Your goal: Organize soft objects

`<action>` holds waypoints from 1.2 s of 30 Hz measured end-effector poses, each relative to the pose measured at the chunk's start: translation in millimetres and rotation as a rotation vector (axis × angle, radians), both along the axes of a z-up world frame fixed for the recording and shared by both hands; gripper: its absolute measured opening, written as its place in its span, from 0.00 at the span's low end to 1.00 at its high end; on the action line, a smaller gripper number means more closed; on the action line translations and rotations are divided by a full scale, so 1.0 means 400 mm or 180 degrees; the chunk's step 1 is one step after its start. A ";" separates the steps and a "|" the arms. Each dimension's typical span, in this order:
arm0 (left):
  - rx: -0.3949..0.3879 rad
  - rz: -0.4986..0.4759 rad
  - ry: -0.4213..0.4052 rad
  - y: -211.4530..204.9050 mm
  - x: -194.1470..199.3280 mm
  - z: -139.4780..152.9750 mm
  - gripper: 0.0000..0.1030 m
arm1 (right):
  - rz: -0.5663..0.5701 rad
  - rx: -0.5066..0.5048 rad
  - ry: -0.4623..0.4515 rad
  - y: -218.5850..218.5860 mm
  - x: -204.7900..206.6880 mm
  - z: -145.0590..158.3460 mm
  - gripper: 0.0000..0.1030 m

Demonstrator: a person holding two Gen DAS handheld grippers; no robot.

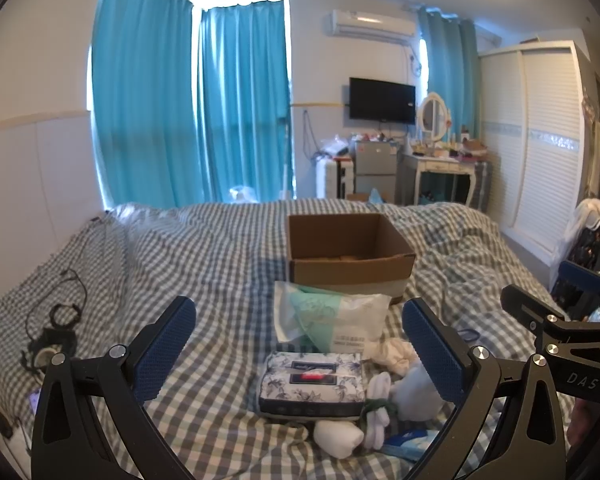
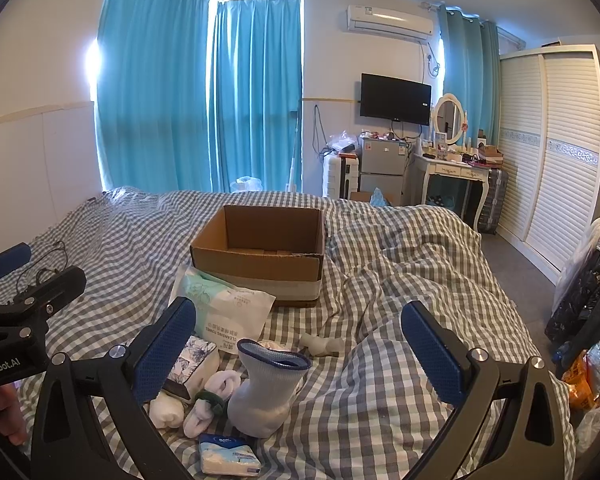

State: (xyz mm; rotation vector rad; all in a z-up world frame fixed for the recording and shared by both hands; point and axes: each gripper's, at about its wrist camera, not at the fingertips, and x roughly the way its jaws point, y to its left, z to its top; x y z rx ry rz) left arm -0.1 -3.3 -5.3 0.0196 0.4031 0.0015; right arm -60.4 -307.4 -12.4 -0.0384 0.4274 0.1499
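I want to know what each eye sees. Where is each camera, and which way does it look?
Left wrist: sits on the left gripper, open, looking across the bed toward the cardboard box; the right gripper shows at its right edge.
Right wrist: sits on the right gripper, open, facing likewise; the left gripper shows at its left edge.
Shared: box, floral tissue pack, socks.

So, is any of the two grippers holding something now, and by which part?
Nothing is held. The left gripper and the right gripper are both open above the bed, with nothing between their fingers.
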 end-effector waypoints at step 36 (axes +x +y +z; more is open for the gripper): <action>-0.0018 0.0005 0.0026 0.005 -0.001 0.005 1.00 | 0.0002 -0.0008 0.0028 0.003 0.005 -0.011 1.00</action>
